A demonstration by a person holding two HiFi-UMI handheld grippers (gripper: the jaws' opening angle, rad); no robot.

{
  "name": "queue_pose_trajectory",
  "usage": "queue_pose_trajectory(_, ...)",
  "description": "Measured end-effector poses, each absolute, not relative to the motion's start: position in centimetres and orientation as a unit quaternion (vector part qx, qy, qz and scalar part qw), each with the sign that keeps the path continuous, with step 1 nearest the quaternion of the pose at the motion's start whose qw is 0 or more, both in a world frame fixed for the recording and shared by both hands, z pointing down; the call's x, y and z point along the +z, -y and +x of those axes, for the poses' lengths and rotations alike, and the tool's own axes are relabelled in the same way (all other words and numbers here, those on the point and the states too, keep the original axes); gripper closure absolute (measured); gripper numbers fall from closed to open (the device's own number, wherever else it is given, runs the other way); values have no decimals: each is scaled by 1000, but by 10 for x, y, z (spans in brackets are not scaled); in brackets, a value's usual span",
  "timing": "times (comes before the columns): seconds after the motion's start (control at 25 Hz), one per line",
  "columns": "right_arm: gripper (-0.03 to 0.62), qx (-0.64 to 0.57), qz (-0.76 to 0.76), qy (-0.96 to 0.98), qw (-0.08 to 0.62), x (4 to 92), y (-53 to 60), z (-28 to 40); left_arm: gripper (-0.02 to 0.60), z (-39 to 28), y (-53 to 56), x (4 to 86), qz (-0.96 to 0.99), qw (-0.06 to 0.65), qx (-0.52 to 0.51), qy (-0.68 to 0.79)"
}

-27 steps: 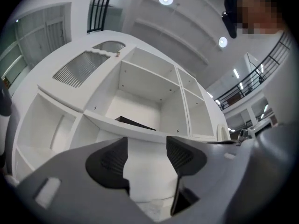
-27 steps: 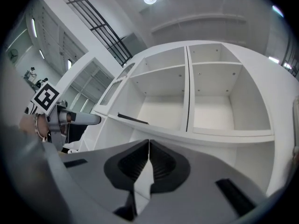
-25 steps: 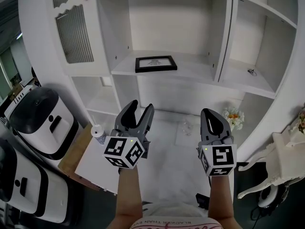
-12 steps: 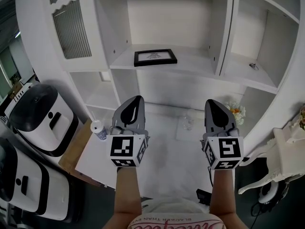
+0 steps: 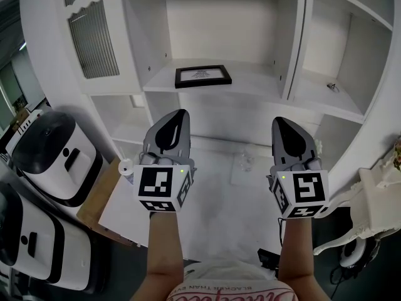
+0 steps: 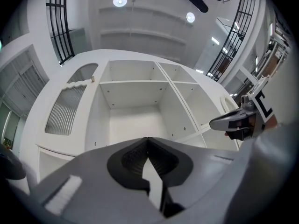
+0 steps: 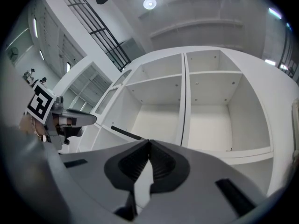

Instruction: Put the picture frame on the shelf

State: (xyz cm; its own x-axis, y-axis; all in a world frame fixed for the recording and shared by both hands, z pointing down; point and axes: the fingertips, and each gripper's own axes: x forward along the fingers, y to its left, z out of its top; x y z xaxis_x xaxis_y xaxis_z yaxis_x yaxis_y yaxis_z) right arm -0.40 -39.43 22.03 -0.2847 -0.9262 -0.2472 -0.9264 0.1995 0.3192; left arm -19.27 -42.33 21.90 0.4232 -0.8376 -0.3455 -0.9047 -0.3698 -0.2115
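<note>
I have the picture frame (image 5: 202, 76) lying flat on the shelf (image 5: 257, 84) in the middle compartment of the white shelving unit (image 5: 45, 49), toward that shelf's left front, and neither gripper touches it. My left gripper (image 5: 178, 114) and right gripper (image 5: 280, 121) hang side by side, lower than that shelf and well apart from the frame. On both, the fingers are pressed together with nothing between them.

Picture frame (image 5: 202, 76) on centre shelf (image 5: 258, 84); grille door (image 5: 94, 39) left; appliances (image 5: 53, 157) lower left.
</note>
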Motion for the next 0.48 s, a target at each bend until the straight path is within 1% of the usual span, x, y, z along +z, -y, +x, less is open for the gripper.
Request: queue_pose_trajectory(0.48,585,200,-598,-776,-4,226,397,-2,571,-193,428,223,-825,172,92,-530)
